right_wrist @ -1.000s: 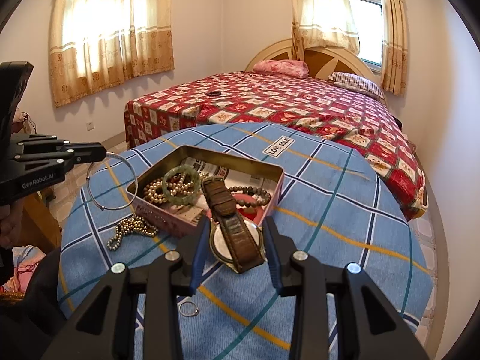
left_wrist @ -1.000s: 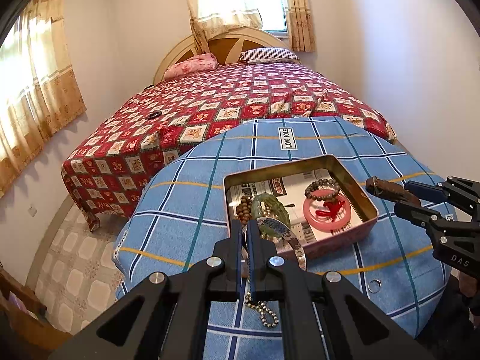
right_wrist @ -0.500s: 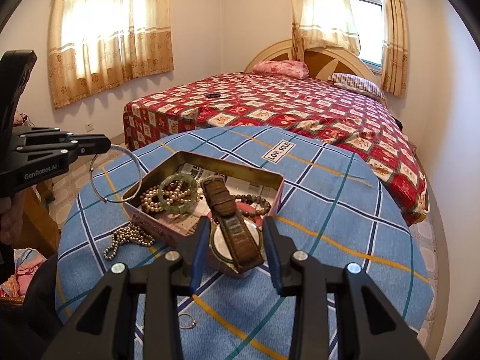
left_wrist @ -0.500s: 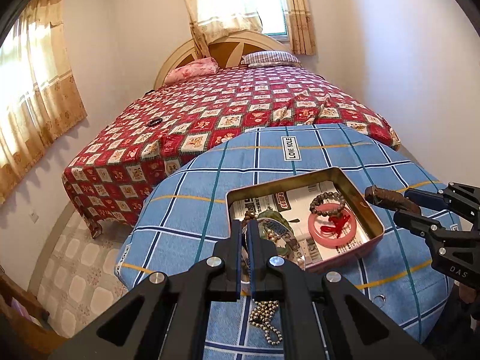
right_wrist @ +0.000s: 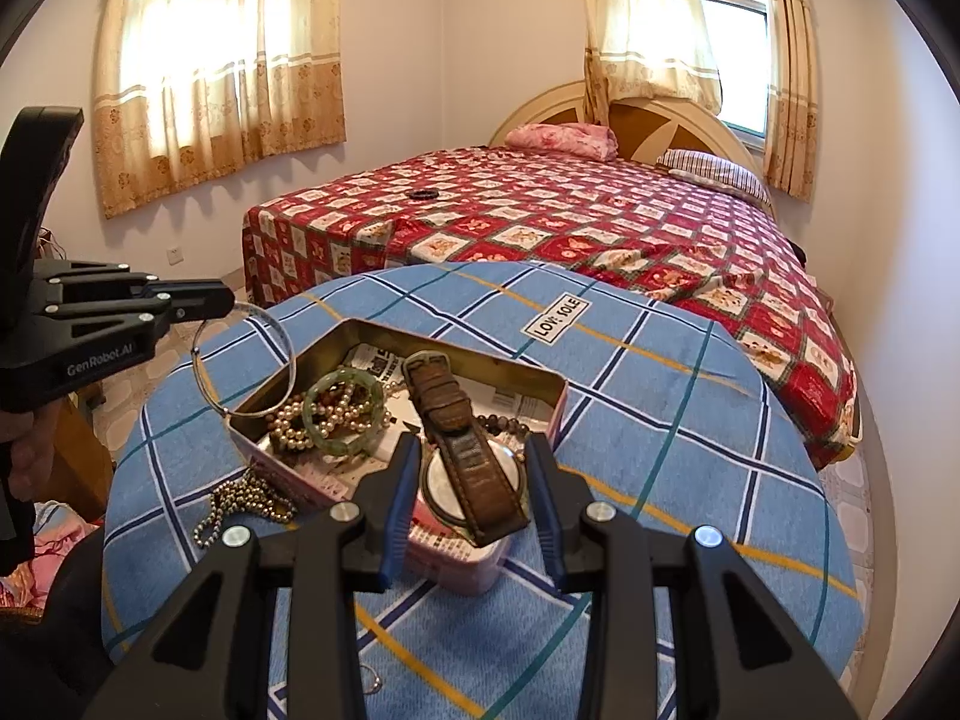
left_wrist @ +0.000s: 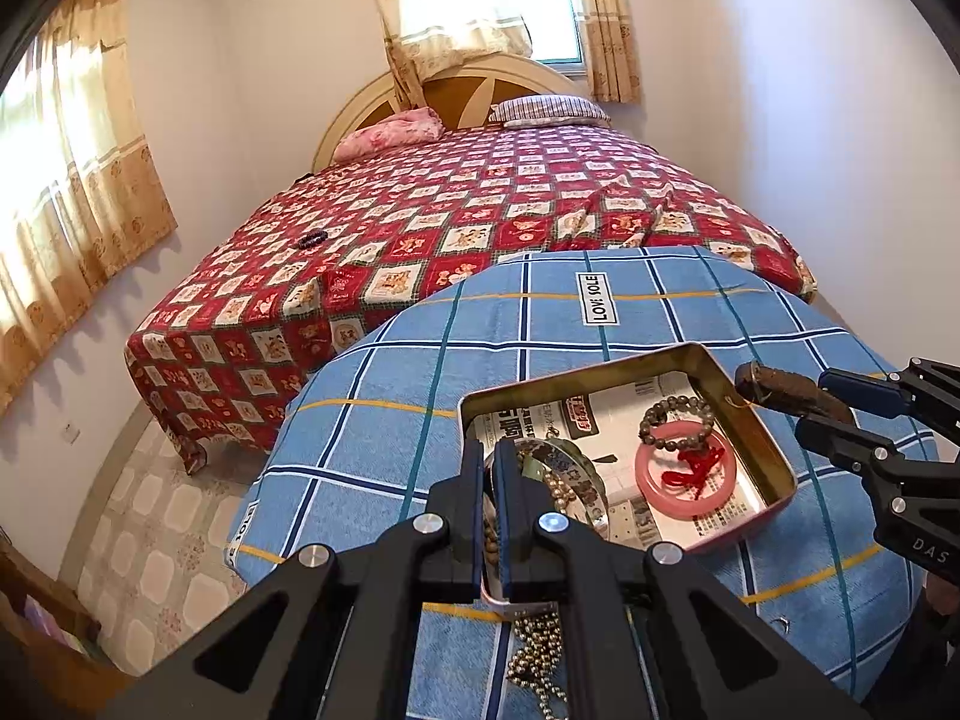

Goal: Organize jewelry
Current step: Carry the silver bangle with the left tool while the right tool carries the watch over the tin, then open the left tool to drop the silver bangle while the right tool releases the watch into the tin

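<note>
A pink metal tin (left_wrist: 774, 420) (right_wrist: 558, 402) lined with newspaper sits on the blue checked tablecloth. It holds a pink bangle (left_wrist: 684, 483), a brown bead bracelet (left_wrist: 678, 420), a green bangle (right_wrist: 343, 414) and pearl beads (right_wrist: 288, 426). My left gripper (left_wrist: 493, 468) (right_wrist: 225, 303) is shut on a thin silver bangle (right_wrist: 240, 360), which hangs over the tin's left corner. My right gripper (right_wrist: 471, 462) (left_wrist: 804, 414) is shut on a wristwatch with a brown leather strap (right_wrist: 456, 426), held above the tin's near edge.
A gold ball-chain necklace (right_wrist: 240, 504) (left_wrist: 540, 660) lies on the cloth beside the tin. A small ring (right_wrist: 372, 681) lies near the table's front edge. A bed with a red patterned cover (right_wrist: 570, 222) stands behind the round table.
My left gripper has carried the silver bangle closer, over the tin's corner. My right gripper with the watch has moved slightly forward over the tin.
</note>
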{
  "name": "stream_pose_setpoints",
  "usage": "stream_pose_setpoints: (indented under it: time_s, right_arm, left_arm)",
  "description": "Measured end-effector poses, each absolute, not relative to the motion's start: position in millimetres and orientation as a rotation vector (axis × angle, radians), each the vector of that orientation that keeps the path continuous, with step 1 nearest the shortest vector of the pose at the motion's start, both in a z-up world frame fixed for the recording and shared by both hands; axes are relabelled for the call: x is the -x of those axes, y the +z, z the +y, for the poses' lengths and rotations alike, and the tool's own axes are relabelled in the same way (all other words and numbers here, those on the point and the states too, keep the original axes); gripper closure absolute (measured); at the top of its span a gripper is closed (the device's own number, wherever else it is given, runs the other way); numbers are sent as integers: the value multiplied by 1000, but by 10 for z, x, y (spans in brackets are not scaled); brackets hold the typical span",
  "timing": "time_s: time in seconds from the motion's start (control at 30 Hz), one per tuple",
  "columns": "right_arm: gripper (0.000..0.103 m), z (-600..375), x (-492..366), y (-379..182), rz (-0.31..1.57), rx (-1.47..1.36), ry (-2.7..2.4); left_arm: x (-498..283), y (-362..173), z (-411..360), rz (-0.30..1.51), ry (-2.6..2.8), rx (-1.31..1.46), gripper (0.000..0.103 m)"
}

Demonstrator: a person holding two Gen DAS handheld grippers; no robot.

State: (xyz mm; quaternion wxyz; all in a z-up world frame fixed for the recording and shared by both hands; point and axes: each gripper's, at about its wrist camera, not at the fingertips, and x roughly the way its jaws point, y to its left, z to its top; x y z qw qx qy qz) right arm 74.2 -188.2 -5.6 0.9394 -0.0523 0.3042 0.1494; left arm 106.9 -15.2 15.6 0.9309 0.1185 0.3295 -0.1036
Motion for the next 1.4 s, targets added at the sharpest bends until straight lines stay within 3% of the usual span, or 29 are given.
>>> stream_pose_setpoints:
  time_s: [1.4]
  right_arm:
    - [65, -1638, -1326, -304, 706, 192, 280]
  left_arm:
    - [-1497, -140, -226, 747, -199, -264, 100]
